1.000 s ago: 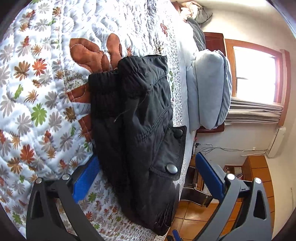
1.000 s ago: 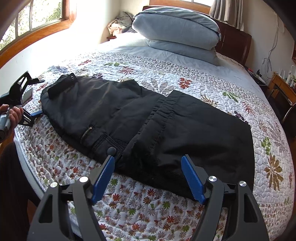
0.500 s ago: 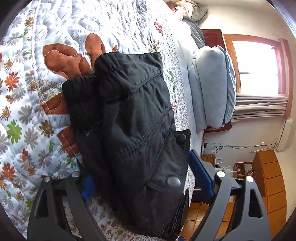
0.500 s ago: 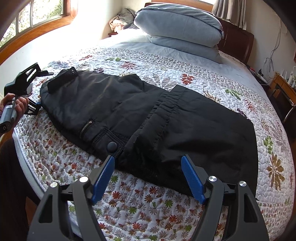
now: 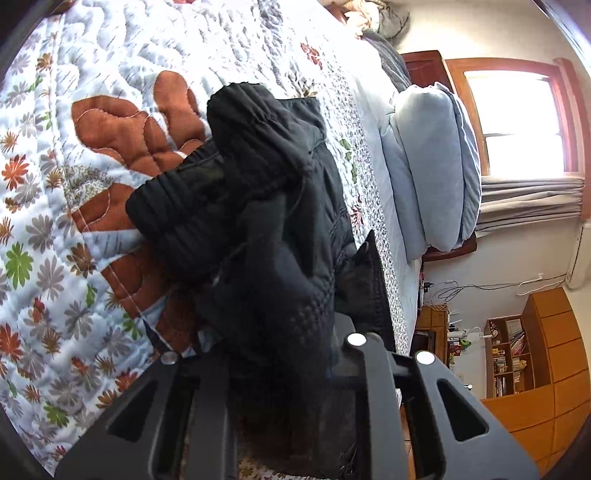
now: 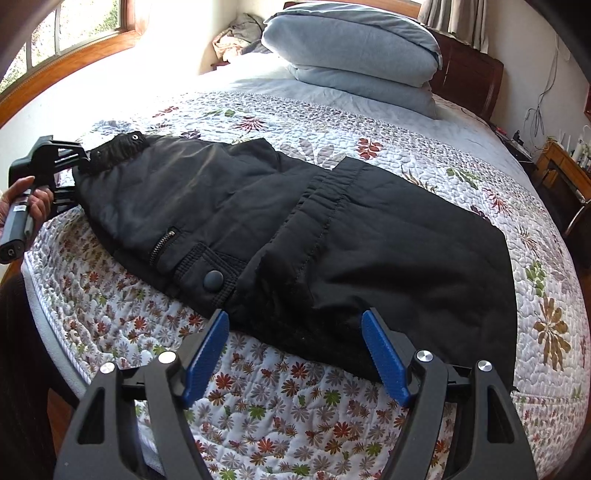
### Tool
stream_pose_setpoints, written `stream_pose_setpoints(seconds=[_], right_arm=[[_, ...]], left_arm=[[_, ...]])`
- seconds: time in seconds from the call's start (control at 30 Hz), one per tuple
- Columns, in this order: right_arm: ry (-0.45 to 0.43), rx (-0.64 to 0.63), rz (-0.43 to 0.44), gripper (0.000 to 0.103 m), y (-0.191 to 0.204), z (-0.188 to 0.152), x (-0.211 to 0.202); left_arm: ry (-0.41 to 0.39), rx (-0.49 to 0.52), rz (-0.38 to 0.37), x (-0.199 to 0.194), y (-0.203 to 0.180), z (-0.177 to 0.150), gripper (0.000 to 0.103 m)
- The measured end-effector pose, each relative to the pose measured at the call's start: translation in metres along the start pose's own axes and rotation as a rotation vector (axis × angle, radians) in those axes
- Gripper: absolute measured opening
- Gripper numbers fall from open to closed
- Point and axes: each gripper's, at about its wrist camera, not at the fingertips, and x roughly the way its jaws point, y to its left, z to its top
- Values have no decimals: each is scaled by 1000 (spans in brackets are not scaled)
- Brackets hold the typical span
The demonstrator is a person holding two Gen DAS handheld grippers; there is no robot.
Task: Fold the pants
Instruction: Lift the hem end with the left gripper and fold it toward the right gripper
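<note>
Black padded pants (image 6: 295, 229) lie folded across the floral quilt (image 6: 280, 398). In the left wrist view the pants (image 5: 273, 236) fill the space between the jaws, which have closed on the bunched end; the blue pads are hidden by the cloth. My left gripper (image 5: 269, 354) is shut on that end. It also shows in the right wrist view (image 6: 79, 168), at the far left end of the pants, held by a hand. My right gripper (image 6: 295, 350) is open, its blue pads (image 6: 207, 354) at the near edge of the pants, just above the quilt.
Two grey-blue pillows (image 6: 354, 48) lie stacked at the headboard. The bed's left edge (image 6: 51, 317) runs close to the left gripper. A window (image 6: 55, 33) is at the left, a nightstand (image 6: 561, 173) at the right. A bookshelf (image 5: 506, 354) stands beyond the bed.
My left gripper moved forward onto the end of the pants and closed on it, bunching and lifting the cloth. My right gripper crept closer to the near edge, staying open.
</note>
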Motion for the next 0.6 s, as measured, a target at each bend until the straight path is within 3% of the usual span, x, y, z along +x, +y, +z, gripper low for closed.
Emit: stream_pose_setpoints(seconds=[0.37,0.6], right_arm=[[-33,102,0,75,-28,-5,-11],[-76,231,25,75,-61,-10,-24]], left_arm=[[-89,423,-56,-16,-97,-45,13],[-43,645,-112,-9,-153,-95,15]])
